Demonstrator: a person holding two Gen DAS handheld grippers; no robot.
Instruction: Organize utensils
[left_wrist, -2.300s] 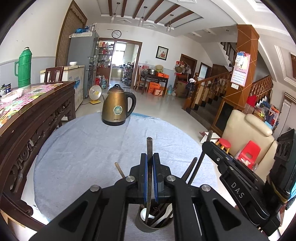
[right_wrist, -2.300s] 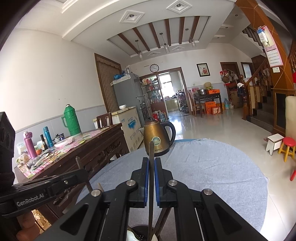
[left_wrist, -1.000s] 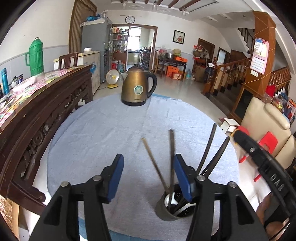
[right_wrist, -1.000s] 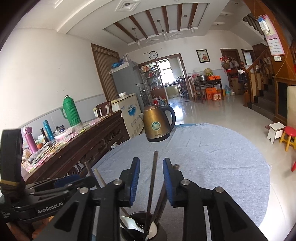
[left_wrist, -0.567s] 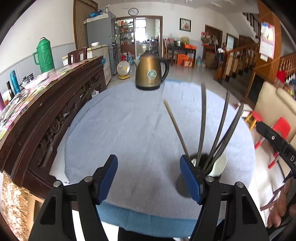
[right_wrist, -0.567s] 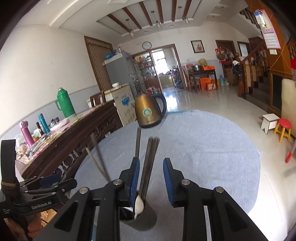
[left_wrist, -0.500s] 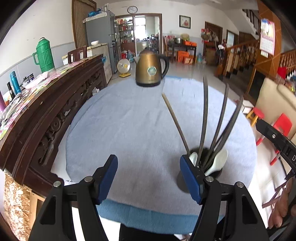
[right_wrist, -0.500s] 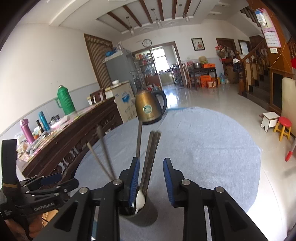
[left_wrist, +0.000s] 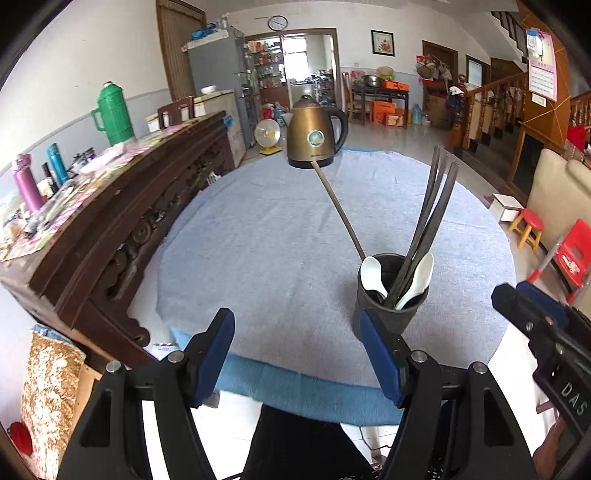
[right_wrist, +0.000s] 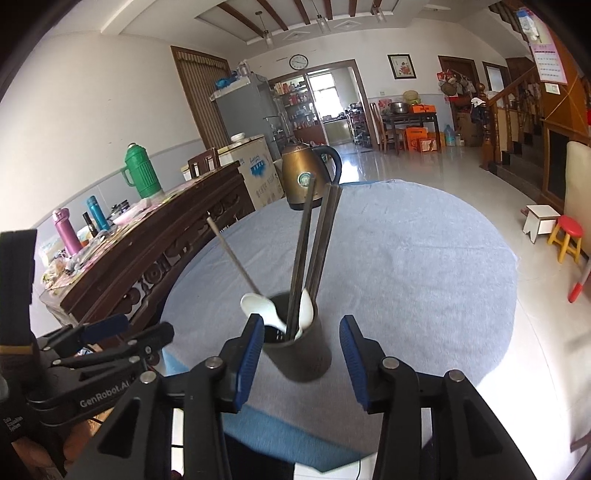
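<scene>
The dark cup (left_wrist: 389, 306) stands on the blue-covered counter (left_wrist: 258, 240) at the lower right of the left view, with chopsticks (left_wrist: 428, 225) and white spoons (left_wrist: 373, 275) inside. The left tool (left_wrist: 295, 354) is wide apart and holds nothing. The right tool (right_wrist: 301, 358) is opening around the cup without touching it.

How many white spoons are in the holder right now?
2. One white spoon leans at the left rim of the dark holder; the other white spoon rests at the right rim, beside the dark chopsticks. More could sit hidden inside.
</scene>
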